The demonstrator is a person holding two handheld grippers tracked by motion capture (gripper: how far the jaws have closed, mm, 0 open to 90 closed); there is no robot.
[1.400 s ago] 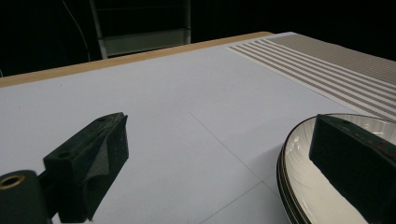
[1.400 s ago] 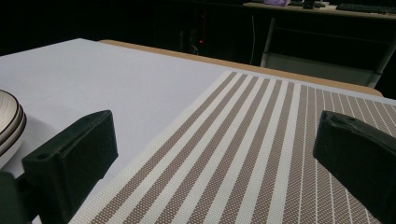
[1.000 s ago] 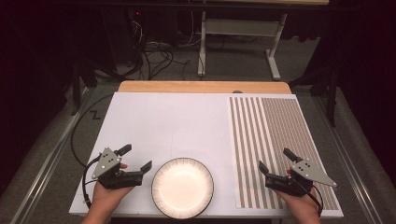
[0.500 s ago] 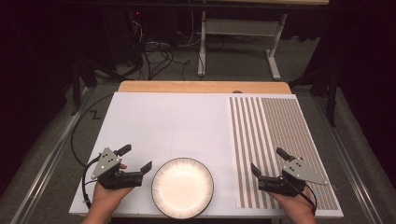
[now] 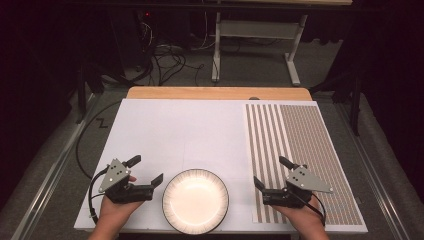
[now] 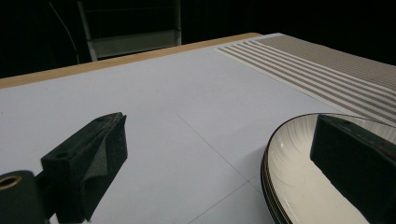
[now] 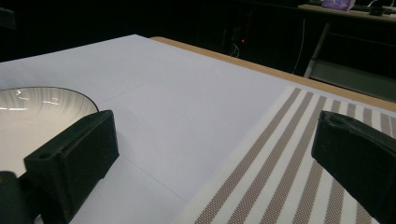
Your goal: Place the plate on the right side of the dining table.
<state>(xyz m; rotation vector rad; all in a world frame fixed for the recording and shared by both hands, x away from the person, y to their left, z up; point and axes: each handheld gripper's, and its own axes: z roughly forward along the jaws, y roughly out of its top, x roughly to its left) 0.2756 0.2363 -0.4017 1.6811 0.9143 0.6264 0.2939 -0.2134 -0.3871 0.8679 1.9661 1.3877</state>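
the jaws of the left gripper (image 5: pixel 146 170) stand wide apart with nothing between them, and in the left gripper view (image 6: pixel 224 163) one jaw hangs over the white sheet while the other rises in front of the near rim of the plate (image 6: pixel 299 186). the jaws of the right gripper (image 5: pixel 272 172) are likewise spread and empty; in the right gripper view (image 7: pixel 215 168) one jaw sits over the white sheet near the plate (image 7: pixel 32 112) and the other over the striped mat (image 7: pixel 289 172). the plate (image 5: pixel 195 201), cream inside with a dark rim, lies on the near part of the desk between the two grippers, just beside the left one and a little further from the right. each hand grips its tool from behind at the near edge of the desk, the left hand (image 5: pixel 116 210) and right hand (image 5: pixel 300 215) both pointing their jaws forward and slightly inward, a grey three-cornered plate on top of each. the forearms are cut off by the bottom of the high view, and the plate's near edge is cut off in both gripper views. the desk (image 5: pixel 215 93) shows a wooden strip at the far edge beyond a white sheet (image 5: pixel 185 130), with the striped mat (image 5: pixel 300 145) on its right. behind it the room is dark, with cables (image 5: pixel 165 55) on the floor and a metal table frame (image 5: pixel 250 35).
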